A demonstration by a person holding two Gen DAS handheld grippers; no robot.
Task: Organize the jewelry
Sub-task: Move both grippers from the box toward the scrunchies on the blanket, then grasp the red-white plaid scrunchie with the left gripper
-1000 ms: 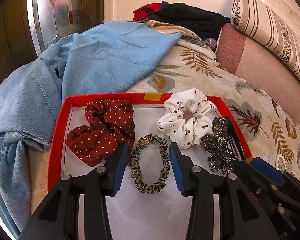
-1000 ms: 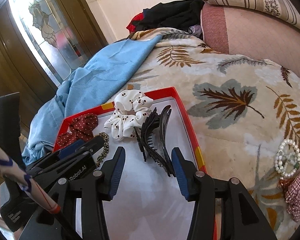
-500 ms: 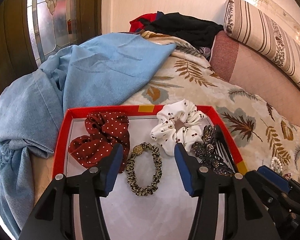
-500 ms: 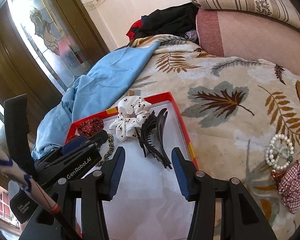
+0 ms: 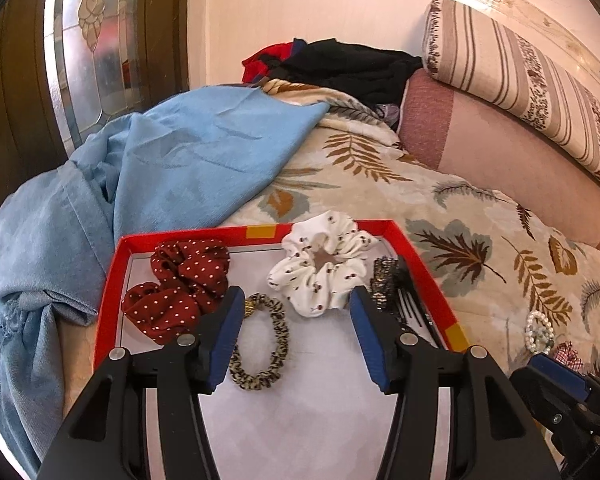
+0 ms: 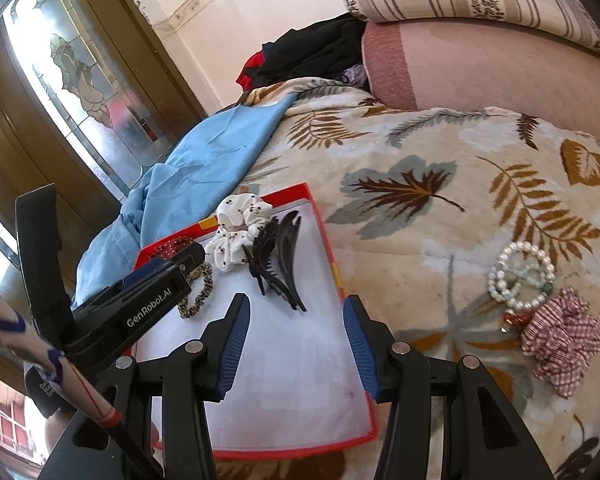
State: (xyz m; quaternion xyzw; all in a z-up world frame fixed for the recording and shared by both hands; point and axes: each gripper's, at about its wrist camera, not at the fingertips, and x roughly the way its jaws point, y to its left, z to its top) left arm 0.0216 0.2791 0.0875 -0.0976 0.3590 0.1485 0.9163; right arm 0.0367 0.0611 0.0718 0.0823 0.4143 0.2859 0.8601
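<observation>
Both tongs above tray, empty.

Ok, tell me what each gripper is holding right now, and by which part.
Nothing is held. The left gripper has just been opening; the leopard hair tie lies on the tray, ungripped. The right gripper is open and empty.

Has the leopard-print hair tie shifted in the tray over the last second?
No. The leopard-print hair tie still lies between the red dotted scrunchie and white scrunchie; only the camera moved.
</observation>
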